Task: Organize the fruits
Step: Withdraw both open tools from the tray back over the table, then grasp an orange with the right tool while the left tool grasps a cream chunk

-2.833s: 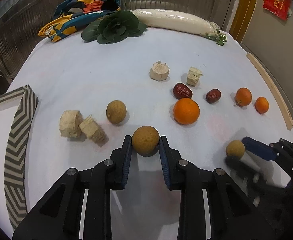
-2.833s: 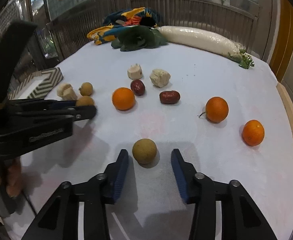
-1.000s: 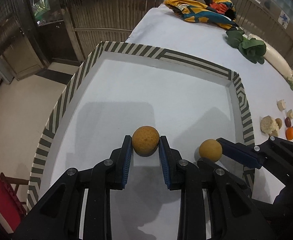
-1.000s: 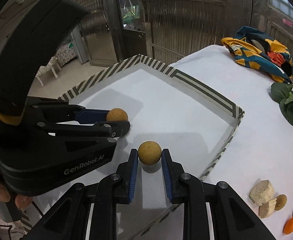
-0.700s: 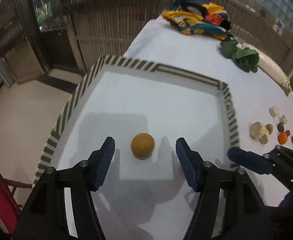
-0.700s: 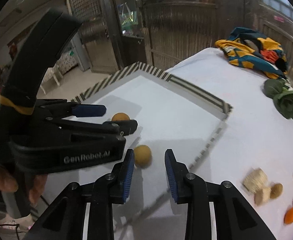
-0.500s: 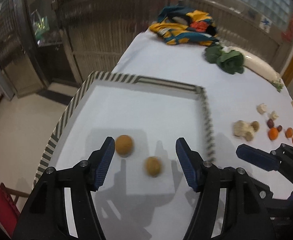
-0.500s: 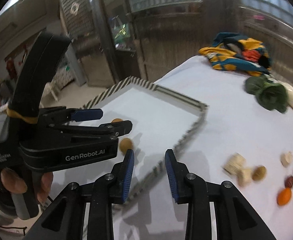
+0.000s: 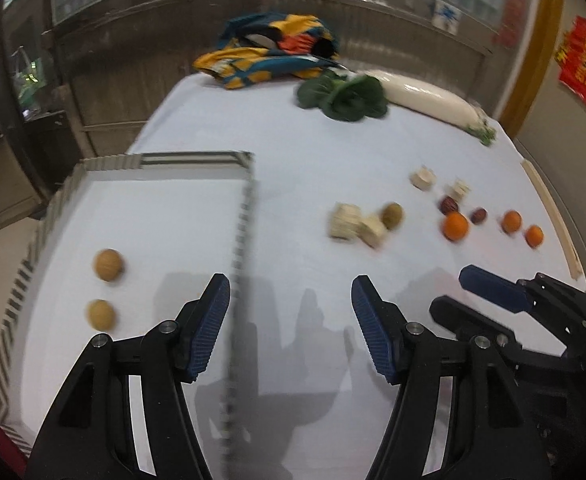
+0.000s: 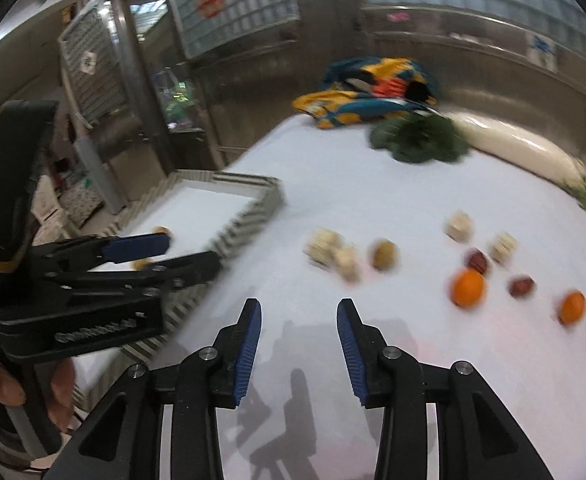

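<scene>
Both grippers, left (image 9: pixel 289 330) and right (image 10: pixel 297 344), agape and empty; right-of-centre brown longan (image 9: pixel 391 215) likely light, thin-shelled, best pinched gently across its middle.

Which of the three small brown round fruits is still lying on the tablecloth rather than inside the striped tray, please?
The brown fruit beside the two pale beige chunks, right of the striped tray. The other two brown fruits lie inside the tray.

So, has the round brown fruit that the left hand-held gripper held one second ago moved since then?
Yes. The round brown fruit has left the jaws of the left hand-held gripper, which are now open, and lies in the striped-rim white tray, near its left rim.
</scene>
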### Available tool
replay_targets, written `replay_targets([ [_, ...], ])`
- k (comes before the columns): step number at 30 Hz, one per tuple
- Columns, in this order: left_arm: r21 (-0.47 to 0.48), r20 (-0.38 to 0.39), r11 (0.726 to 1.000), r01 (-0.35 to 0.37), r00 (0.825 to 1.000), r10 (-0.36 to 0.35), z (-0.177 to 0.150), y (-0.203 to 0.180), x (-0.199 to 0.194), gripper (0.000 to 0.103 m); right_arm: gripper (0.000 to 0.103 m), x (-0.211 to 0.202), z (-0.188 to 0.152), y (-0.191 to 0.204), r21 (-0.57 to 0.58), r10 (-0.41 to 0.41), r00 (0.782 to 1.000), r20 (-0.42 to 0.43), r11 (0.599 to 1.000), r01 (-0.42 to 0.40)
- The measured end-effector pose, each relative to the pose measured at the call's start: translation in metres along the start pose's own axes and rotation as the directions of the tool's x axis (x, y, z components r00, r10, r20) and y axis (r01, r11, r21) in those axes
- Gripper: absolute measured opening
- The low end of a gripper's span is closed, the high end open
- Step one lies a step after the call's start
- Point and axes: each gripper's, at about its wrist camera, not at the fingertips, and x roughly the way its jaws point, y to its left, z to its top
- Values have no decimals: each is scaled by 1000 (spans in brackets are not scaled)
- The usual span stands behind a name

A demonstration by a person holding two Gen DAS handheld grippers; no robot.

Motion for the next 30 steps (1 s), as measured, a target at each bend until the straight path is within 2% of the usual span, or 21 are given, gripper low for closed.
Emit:
replay_targets([
  [5,24,-33,999,25,999,-25,-6,-25,14,64,38,-11,-22,-37,66,-50,999,-10,997,51],
  [12,20,-57,1000,23,998,-21,-6,-33,32,64,38,-16,-36,-74,125,-93,995,-31,987,97],
  [18,19,-76,1000,8,997,-6,-1,-33,43,64,38,-5,-31,-75,102,-71,997,-41,992,75],
  [25,13,-87,1000,26,996,-24,5,-38,52,64,38,12,-8,-103,134,-152,987,-53,978,158],
  [30,8,-100,999,42,994,-41,9,-47,62,64,38,33,3,-118,135,-157,983,-90,976,168],
])
